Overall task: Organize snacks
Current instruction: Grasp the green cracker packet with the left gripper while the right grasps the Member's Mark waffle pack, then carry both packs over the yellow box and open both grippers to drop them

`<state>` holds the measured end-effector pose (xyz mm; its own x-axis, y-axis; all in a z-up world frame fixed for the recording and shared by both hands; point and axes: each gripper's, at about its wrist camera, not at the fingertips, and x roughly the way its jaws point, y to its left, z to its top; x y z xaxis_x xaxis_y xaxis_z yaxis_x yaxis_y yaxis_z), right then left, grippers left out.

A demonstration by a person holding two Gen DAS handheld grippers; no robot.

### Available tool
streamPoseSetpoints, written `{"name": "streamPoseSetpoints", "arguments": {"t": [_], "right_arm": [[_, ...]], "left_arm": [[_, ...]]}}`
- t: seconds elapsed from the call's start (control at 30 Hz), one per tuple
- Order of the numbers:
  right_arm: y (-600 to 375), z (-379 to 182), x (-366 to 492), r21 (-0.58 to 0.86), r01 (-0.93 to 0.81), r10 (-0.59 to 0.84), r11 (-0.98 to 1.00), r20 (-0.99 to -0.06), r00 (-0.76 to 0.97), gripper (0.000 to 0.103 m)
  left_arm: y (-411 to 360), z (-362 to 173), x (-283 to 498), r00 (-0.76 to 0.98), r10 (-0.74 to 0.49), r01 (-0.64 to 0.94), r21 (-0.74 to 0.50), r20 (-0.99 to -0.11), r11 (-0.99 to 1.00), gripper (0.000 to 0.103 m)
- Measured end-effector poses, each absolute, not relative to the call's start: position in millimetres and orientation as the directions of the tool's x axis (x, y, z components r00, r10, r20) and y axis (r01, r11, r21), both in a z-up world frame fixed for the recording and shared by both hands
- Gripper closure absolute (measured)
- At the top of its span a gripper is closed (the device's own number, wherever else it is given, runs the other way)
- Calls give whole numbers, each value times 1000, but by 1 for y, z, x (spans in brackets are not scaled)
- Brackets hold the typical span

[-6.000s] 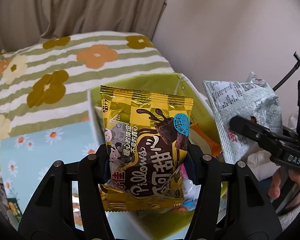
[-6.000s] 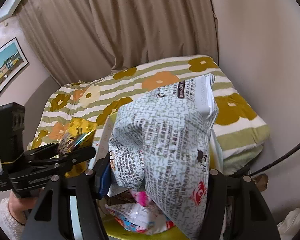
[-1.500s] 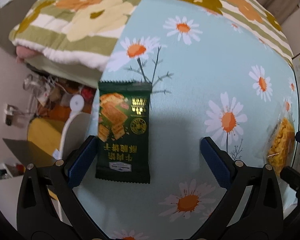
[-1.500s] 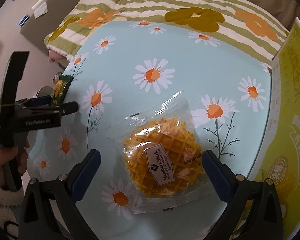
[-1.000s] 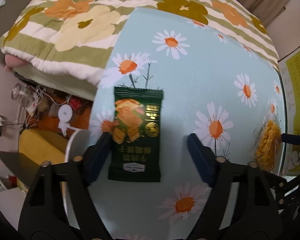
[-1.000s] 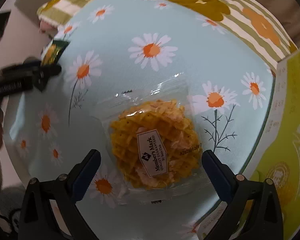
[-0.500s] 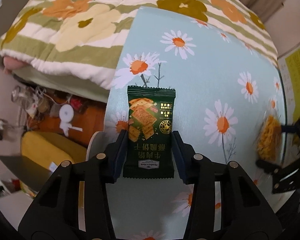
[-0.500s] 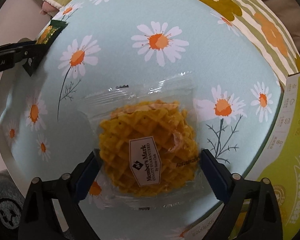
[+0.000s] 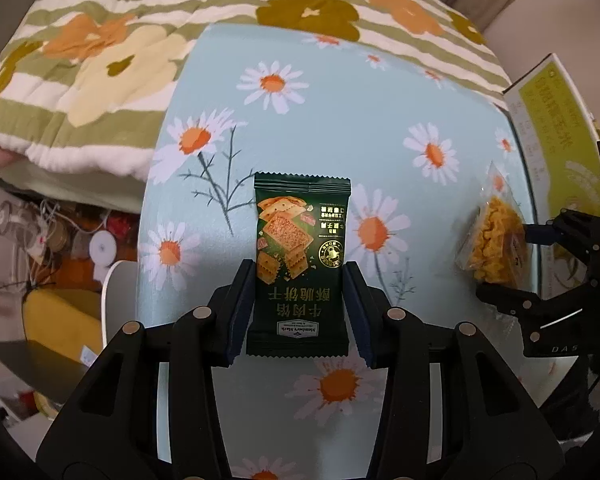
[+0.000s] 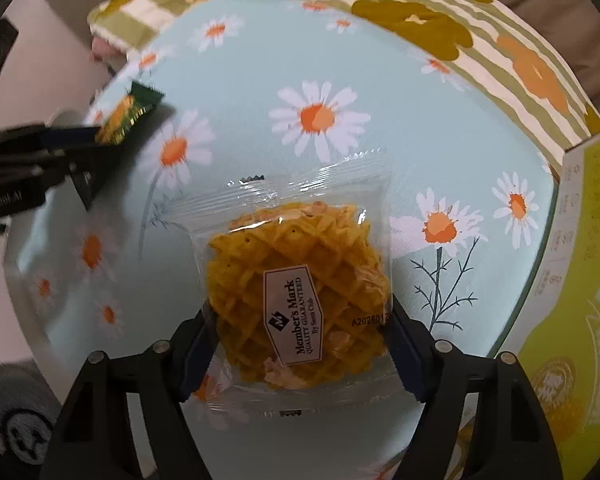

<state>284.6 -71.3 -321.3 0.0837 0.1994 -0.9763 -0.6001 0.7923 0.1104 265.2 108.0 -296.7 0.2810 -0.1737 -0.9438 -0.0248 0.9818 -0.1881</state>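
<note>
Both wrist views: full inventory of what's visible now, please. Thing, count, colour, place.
cracker packet: 1, dark green, on the cloth, jaws closed on its sides
waffle packet: 1, clear wrap, golden waffle, jaws closed on its sides
daisy tablecloth: 1, pale blue, white-orange flowers, under both packets
floral blanket: 1, green-white stripes, beyond the cloth
cardboard box: 1, yellow-green, right edge of the cloth
left gripper: 1, black, blue pads
right gripper: 1, black, blue pads
</note>
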Motion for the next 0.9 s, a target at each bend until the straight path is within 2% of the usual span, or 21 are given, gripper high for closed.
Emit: {"name": "streamPoseSetpoints", "arguments": {"t": [0.17,0.4,0.6,0.7,0.9], "right_arm": [[-81,-284,288,152,-541,273,827,-950,150,31],[-110,-197,280,250,-405,380,879,-881,281,31],[-158,-133,264,233,-291,345,928,-833,433,31],[-188,-116,254,263,-250,354,932,-810,468,31],[-260,-96,234,214,-193,285,958,-793,539,31]], "left_arm": [[104,-268,266,325,-202,8,-211,-924,978,63],[84,-201,278,415,-264,141,-225,-871,964,63],[45,-138,294,471,-350,295,-229,-809,928,63],[17,-113,296,489,-376,349,-218,-787,911,63],[-58,-86,289,506,-418,409,-216,-755,887,63]]}}
